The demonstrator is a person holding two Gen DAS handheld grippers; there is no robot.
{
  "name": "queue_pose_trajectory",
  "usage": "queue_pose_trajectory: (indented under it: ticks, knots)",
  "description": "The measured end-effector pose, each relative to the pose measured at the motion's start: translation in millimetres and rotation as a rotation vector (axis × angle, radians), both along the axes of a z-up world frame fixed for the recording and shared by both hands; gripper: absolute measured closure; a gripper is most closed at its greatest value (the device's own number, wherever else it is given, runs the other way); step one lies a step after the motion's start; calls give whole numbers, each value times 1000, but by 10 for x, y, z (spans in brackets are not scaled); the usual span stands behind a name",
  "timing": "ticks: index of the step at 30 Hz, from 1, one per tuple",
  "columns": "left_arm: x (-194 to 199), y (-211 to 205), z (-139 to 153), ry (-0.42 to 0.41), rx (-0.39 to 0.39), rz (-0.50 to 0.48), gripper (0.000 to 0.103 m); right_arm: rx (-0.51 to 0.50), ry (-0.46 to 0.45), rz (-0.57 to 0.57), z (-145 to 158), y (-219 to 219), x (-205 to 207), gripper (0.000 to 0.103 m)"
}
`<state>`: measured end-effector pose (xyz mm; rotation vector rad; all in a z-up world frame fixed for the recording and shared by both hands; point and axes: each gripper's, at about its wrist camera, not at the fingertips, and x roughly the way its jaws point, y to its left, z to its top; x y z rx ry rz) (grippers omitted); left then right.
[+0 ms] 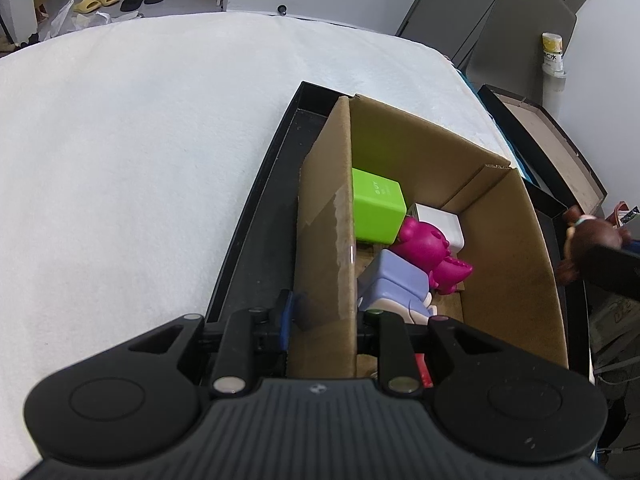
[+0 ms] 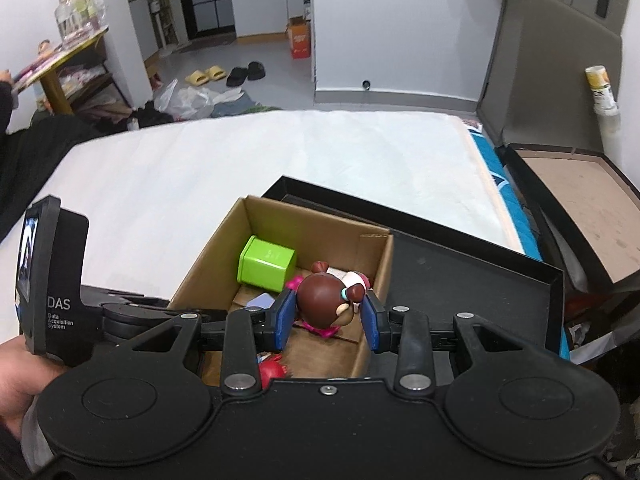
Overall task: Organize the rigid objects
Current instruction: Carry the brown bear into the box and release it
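Ahead of the right claw: one cardboard box (image 2: 224, 256), one green cube (image 2: 266, 264), one brown bear figure (image 2: 322, 306), two slipper pairs (image 2: 226, 73).

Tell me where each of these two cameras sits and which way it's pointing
Left wrist: on the left gripper, looking down its jaws, which straddle the cardboard box wall.
Right wrist: on the right gripper, above the box, jaws around a brown bear figure; a hand shows at left.
Shared: box, green cube, black tray, white bed.

yellow slippers (image 2: 205, 74) beside black slippers (image 2: 246, 71) on floor.
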<state>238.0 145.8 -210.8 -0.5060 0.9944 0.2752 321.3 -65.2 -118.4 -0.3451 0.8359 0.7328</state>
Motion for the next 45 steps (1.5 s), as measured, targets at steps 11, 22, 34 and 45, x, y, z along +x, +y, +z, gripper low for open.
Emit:
queue_pose_trajectory:
  ticks: [11,22,34,45]
  knots:
    - [-3,7,12,-2,-5,3,80,-91,41,48,-156,241,-65,68]
    - [-10,13,12,-4,-9,5,80,-179,64,48,-366,389,-66,67]
    - [-32,26,12,-7,-9,10,80,-180,46,19,-309,319,-69,60]
    - [-27,73,63,9,-12,21,81,-104,70,-20,-116,-35,-102,55]
